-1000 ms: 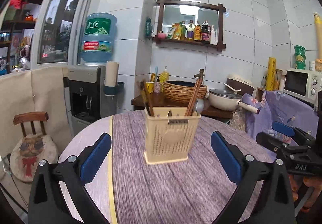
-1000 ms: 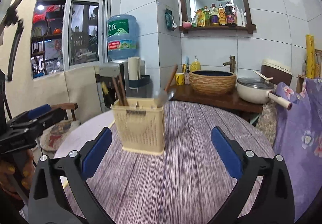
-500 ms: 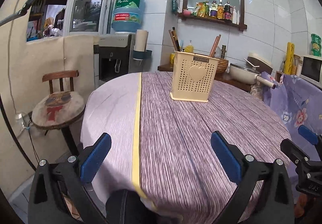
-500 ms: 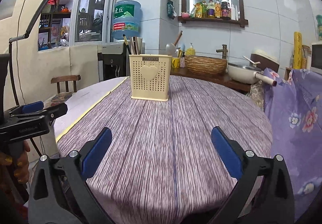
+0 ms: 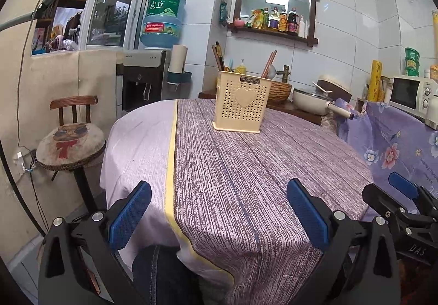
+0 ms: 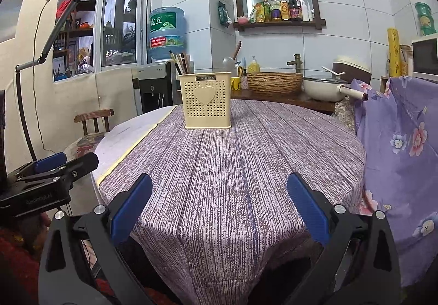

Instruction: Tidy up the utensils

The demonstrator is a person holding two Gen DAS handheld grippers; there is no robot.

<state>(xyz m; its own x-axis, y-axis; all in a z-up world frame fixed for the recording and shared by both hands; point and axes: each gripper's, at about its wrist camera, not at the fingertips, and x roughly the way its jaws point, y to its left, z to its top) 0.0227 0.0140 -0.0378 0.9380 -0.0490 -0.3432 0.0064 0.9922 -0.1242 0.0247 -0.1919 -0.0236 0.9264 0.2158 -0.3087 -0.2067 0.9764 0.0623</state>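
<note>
tiled kitchen, round bench [image 6: 246,168] wearing purple cloth | cream utensil holder [image 6: 207,100] standing upper centre of frame, holding chopsticks [image 6: 182,61] and ladle [image 6: 231,58] | left tool [image 5: 219,212] gaping wide, gripping nothing, lower frame | right tool [image 6: 219,203] gaping wide, gripping nothing, lower frame

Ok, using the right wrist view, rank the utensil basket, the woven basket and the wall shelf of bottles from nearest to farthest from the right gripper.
1. Utensil basket: on the table, ahead of the right gripper, slightly left.
2. Woven basket: on the counter behind the table, to the right.
3. Wall shelf of bottles: high on the tiled back wall.
</note>
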